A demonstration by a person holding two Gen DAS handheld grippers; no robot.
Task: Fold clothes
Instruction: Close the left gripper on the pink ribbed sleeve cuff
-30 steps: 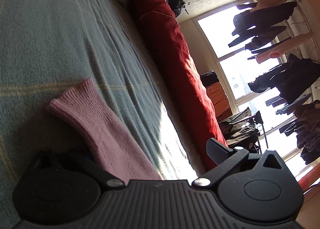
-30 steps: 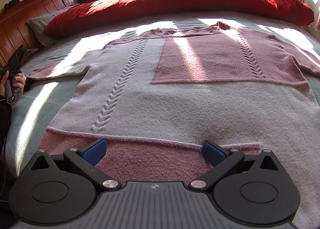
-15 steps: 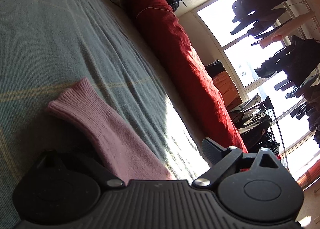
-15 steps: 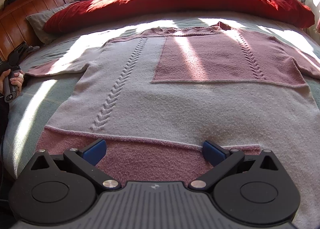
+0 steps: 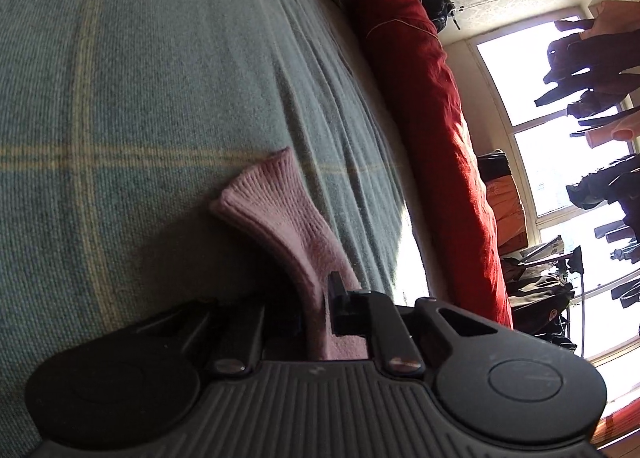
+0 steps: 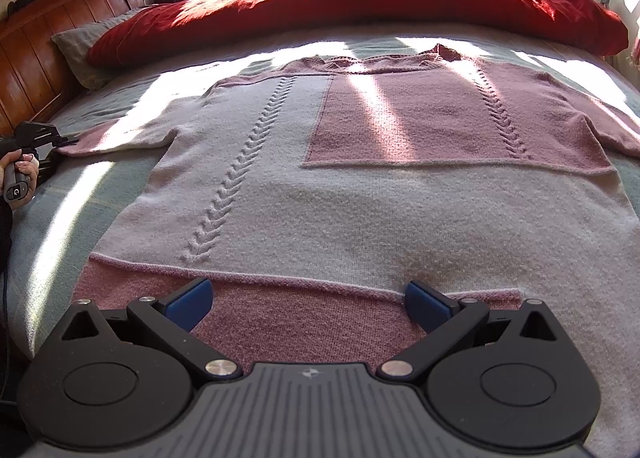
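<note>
Left gripper [image 5: 320,318] closing on sleeve [image 5: 280,217], left of sweater [image 6: 360,197] on bed [image 5: 120,97]. Pinch fully, lift low, carry across chest. Right gripper [image 6: 308,298] wide, empty, over hem [image 6: 300,322].

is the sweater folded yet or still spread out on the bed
Spread flat: the sweater lies open on the bed, both sleeves out. The left hand-held gripper is closing on the left sleeve cuff.

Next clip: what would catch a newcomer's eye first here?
A pink and pale grey sweater lies spread flat across the bed, sunlight striping it. Behind it a long red duvet is rolled along the far edge. At one side, the left gripper is closing its jaws on the pink sleeve cuff.
</note>
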